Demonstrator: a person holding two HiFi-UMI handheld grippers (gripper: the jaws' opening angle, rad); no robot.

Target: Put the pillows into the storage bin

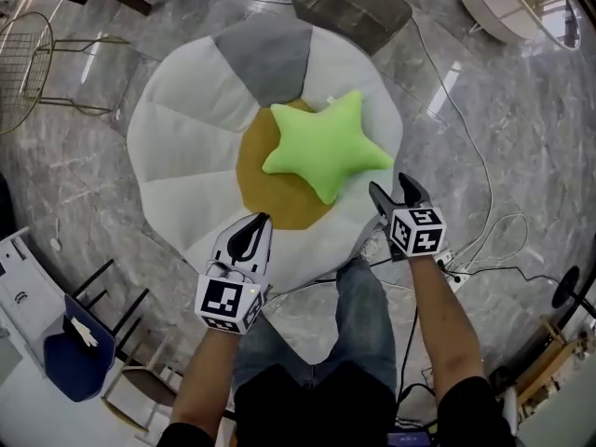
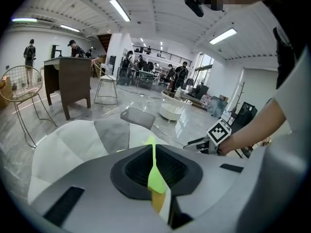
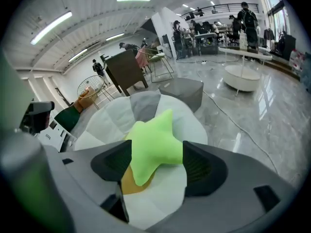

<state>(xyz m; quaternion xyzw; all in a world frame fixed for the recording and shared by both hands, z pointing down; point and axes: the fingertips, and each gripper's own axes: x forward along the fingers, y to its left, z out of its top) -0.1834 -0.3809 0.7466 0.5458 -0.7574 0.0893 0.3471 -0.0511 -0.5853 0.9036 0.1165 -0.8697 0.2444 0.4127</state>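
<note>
Nearest the head camera, the left gripper (image 1: 258, 223) has its jaws pressed together on nothing. The right gripper (image 1: 388, 186) has its jaws spread and empty. Its own view frames the green star pillow (image 1: 328, 147) between them, not yet touched.

The star pillow lies on the mustard centre of a large flower cushion (image 1: 186, 138), which rests on the floor (image 1: 84, 184).

The likeliest slip is a shallow pinch. If the right gripper catches only one soft point of the star, the rest would probably sag and pull free in the lift. Reaching too deep could snag the cushion cover beneath and drag it along. With its jaws together, the left gripper can only push or steady.

The grey storage bin (image 1: 349, 3) sits beyond the cushion's far edge, so the whole cushion lies between the person and the bin. A cable (image 1: 470, 138) runs across the floor to the right, down to a power strip (image 1: 447, 270) near the person's leg, and could trip a step round that side. A wire chair (image 1: 26, 63) stands well apart on the left.
</note>
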